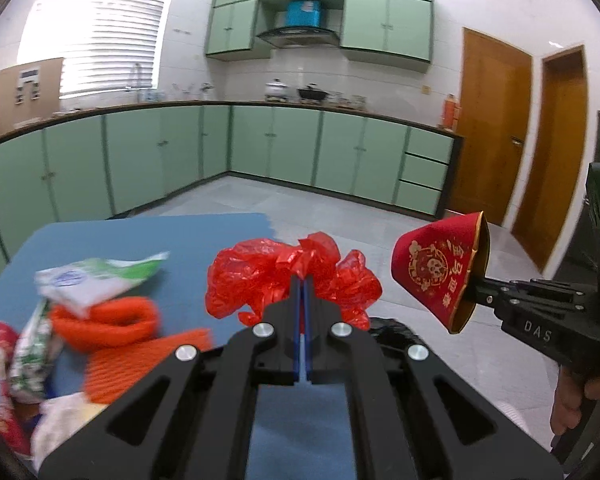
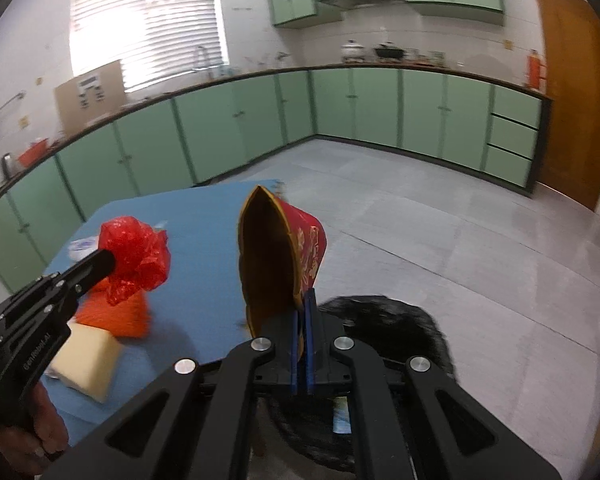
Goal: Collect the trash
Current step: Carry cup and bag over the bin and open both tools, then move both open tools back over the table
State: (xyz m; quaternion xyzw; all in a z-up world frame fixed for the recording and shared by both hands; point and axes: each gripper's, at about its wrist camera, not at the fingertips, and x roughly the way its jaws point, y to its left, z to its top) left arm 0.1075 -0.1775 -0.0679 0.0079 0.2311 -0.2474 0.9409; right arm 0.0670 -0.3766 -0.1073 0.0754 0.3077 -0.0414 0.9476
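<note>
Holding: both grippers grip trash, raised above the blue table (image 1: 148, 236).
Left gripper (image 1: 302, 284): jaws clenched on a crumpled red plastic bag (image 1: 260, 272); the blue pads nearly meet with the film pinched between them. In the right wrist view the same gripper (image 2: 110, 262) shows the bag (image 2: 138, 258) bunched at its tip, over the table's left half.
Right gripper (image 2: 304, 300): jaws clamped on the rim of a red paper cup (image 2: 278, 264) with gold print; the cup is squashed oval, mouth facing the camera. In the left wrist view it (image 1: 478, 280) holds the cup (image 1: 440, 268) on its side, beyond the table's right edge, over the floor.
Black trash bag (image 2: 396, 320): dark open mass just beside the table's near right corner, under the right gripper.
On the table, left part: orange foam net (image 1: 112, 320), a green-and-white wrapper (image 1: 96, 280) touching it, more wrappers at the near left edge, blurred.
Pale yellow sponge block (image 2: 86, 364): on the table, just beside the orange net.
Background: green kitchen cabinets (image 1: 260, 144) beyond the table.
</note>
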